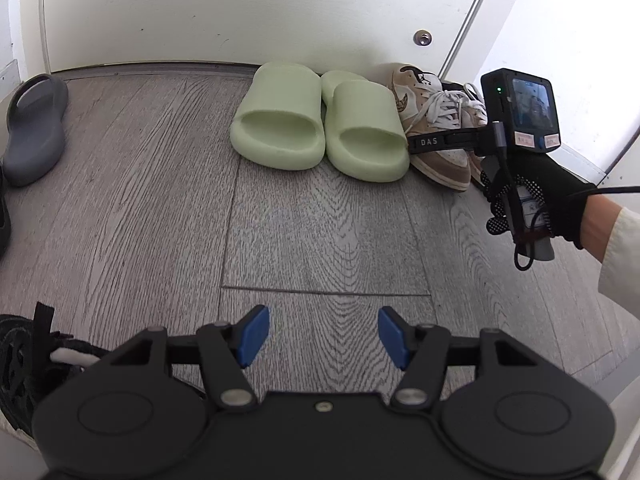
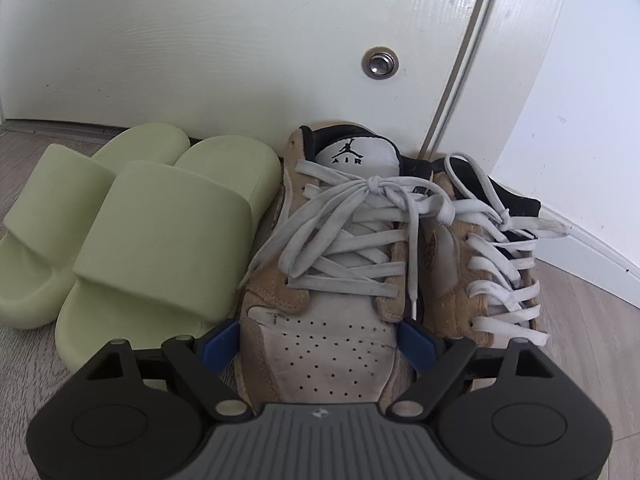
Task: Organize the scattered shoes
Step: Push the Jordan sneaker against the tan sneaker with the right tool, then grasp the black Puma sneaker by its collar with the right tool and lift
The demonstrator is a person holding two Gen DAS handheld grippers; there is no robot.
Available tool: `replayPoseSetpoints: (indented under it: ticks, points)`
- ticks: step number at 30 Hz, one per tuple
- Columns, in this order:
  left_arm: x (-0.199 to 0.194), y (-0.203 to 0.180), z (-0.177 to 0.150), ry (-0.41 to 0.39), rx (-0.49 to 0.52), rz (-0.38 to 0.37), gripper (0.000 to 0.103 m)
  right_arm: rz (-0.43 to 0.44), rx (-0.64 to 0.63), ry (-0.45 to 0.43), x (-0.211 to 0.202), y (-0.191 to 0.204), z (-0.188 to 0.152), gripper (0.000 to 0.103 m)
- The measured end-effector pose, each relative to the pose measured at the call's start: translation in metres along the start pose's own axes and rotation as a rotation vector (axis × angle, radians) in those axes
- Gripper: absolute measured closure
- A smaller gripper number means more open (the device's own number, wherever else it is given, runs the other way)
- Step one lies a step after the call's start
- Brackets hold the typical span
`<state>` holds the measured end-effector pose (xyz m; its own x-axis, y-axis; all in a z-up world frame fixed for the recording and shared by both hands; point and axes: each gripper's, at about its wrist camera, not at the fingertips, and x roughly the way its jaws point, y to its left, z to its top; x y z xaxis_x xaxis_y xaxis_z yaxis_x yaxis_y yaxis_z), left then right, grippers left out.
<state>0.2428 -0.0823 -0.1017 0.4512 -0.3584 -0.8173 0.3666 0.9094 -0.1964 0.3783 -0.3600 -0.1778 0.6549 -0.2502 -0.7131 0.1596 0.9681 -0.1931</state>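
A tan and white sneaker (image 2: 332, 360) with grey laces lies heel-first against the white door (image 2: 200, 40). My right gripper (image 2: 320, 340) is shut on its toe, one blue pad pressed to each side. Its twin sneaker (image 2: 480, 272) lies close on the right. Two pale green slides (image 2: 160, 248) sit side by side just left of the held sneaker. In the left wrist view, the right gripper (image 1: 420, 146) reaches over the sneaker (image 1: 416, 92), held by a gloved hand (image 1: 540, 200). My left gripper (image 1: 324, 336) hangs open over bare wooden floor, well short of the green slides (image 1: 320, 128).
A grey slide (image 1: 36, 128) lies alone at the far left by the door's sill. A black knit shoe (image 1: 20, 372) shows at the lower left beside my left gripper. A round metal fitting (image 2: 380, 62) sits low on the door. A white wall and skirting (image 2: 580, 248) close the right side.
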Motion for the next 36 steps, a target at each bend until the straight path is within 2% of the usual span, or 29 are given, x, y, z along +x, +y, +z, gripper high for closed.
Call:
replayPoseSetpoints:
  ticks: [5,9,13,15,18,22,25,26,29,32,35,36]
  points:
    - [-0.005,0.003,0.001,-0.017,-0.018,0.011,0.042,0.012,0.023,-0.005,-0.004,-0.003,-0.002,0.014]
    - [-0.013,0.009,0.004,-0.047,-0.052,0.026,0.042,0.050,0.120,-0.017,-0.024,-0.018,-0.003,0.005]
    - [-0.027,0.020,0.010,-0.079,-0.098,0.030,0.042,0.084,0.136,-0.028,-0.064,-0.025,-0.014,0.004]
    - [-0.041,0.028,0.015,-0.115,-0.113,0.057,0.042,0.090,0.129,-0.040,-0.087,-0.023,-0.025,0.004]
    - [-0.066,0.049,0.020,-0.168,-0.150,0.114,0.042,0.166,0.134,-0.040,-0.121,-0.013,-0.040,0.004]
    - [-0.088,0.086,0.009,-0.195,-0.189,0.217,0.042,0.361,0.137,-0.033,-0.166,0.010,-0.057,0.004]
    - [-0.096,0.114,-0.007,-0.181,-0.218,0.351,0.042,0.477,0.085,-0.053,-0.191,0.050,-0.054,0.004]
    - [-0.098,0.123,-0.012,-0.171,-0.247,0.373,0.042,0.506,0.066,-0.057,-0.199,0.062,-0.055,0.004]
    - [-0.101,0.142,-0.015,-0.163,-0.336,0.347,0.042,0.612,-0.032,-0.059,-0.223,0.103,-0.061,0.004]
    - [-0.101,0.145,-0.015,-0.174,-0.348,0.343,0.042,0.675,-0.178,-0.060,-0.236,0.145,-0.073,0.006]
    - [-0.098,0.140,-0.014,-0.169,-0.323,0.357,0.042,0.710,-0.192,-0.009,-0.240,0.166,-0.086,0.016]
    - [-0.097,0.138,-0.014,-0.169,-0.315,0.359,0.042,0.719,-0.184,0.014,-0.238,0.170,-0.089,0.025]
